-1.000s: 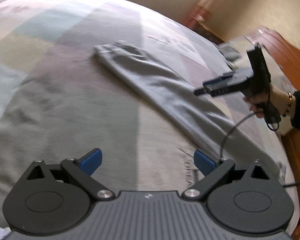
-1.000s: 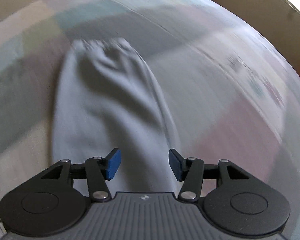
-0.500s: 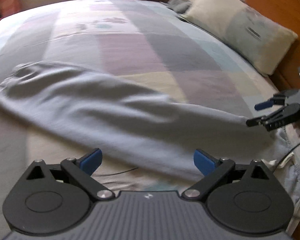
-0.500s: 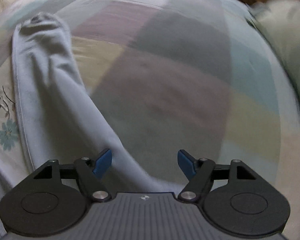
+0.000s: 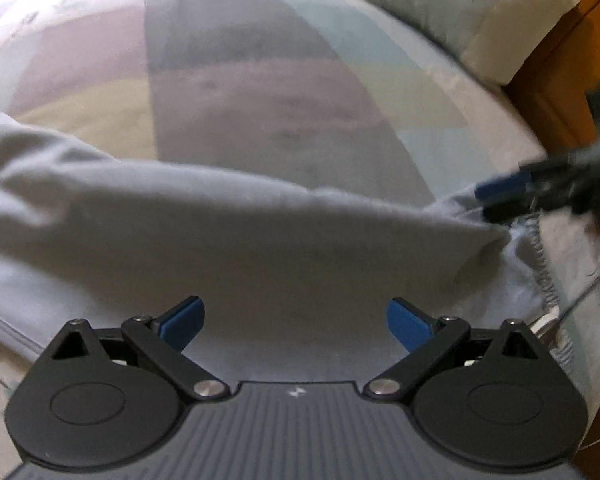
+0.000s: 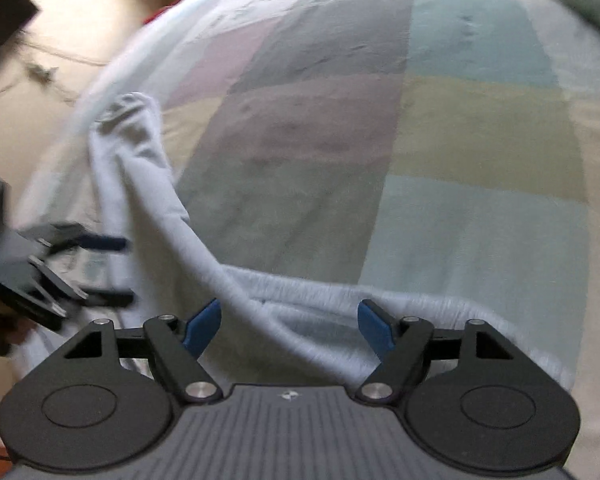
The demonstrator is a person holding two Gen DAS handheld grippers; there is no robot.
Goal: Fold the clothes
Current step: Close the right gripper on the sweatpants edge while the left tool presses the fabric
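A long pale grey garment lies stretched across a bed covered in a sheet of pastel blocks, pink, grey, yellow and light blue. In the left wrist view the left gripper hovers low over the middle of the cloth with its jaws spread wide, the blue pads clear of the fabric and nothing between them. The garment runs from the left edge of that view to the right, where its ribbed end bunches up near the edge of the bed; there the right gripper shows as a blur, its blue pads at the cloth's end, and whether they touch it cannot be told from here. A pillow rests at the top right against a wooden headboard. In the right wrist view the right gripper has its jaws open fairly wide, with a raised ridge of the grey fabric running between the pads but not pinched, and the ribbed hem lying just ahead
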